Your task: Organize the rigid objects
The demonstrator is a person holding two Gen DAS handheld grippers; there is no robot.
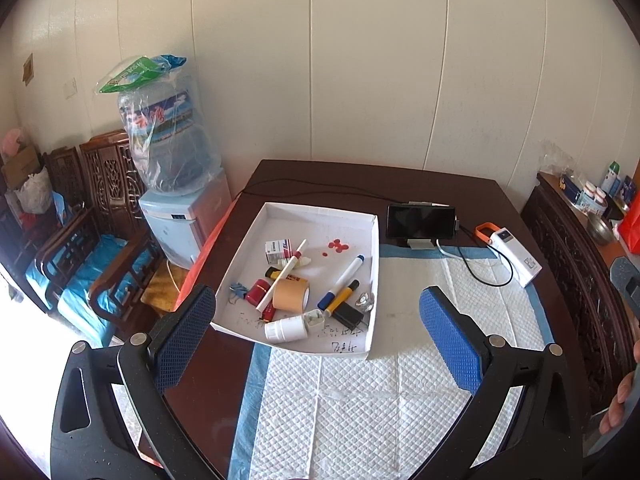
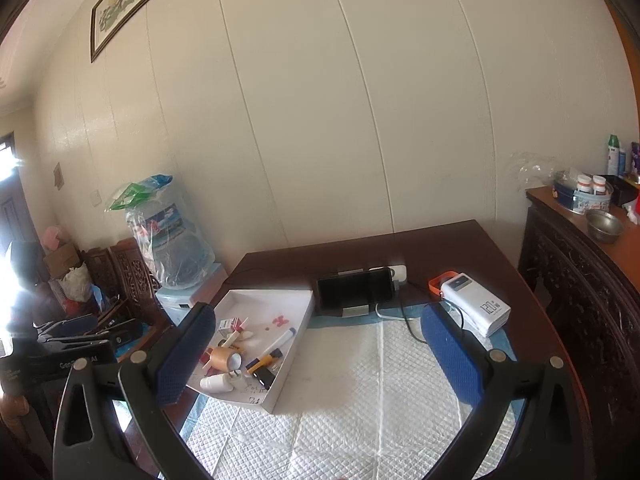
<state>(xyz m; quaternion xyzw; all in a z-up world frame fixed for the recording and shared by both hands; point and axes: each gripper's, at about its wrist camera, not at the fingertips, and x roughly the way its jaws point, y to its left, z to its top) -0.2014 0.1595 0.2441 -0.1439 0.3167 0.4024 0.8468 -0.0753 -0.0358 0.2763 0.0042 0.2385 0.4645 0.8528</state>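
while both tools hang above the dark table (image 1: 500,196), the quilted pad (image 1: 360,400) lies bare beneath them. white tray (image 1: 276,210) rests at pad's left edge, holding tape roll (image 1: 290,295), blue marker (image 1: 347,278), white bottle (image 1: 286,329). left gripper (image 1: 316,340) spread wide, empty. right gripper (image 2: 316,356) likewise spread, empty.

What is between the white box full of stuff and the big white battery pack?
A black phone propped on a stand sits between the white box and the battery pack, nearer the wall. Closer in, just bare quilted pad. The left wrist view shows it best.
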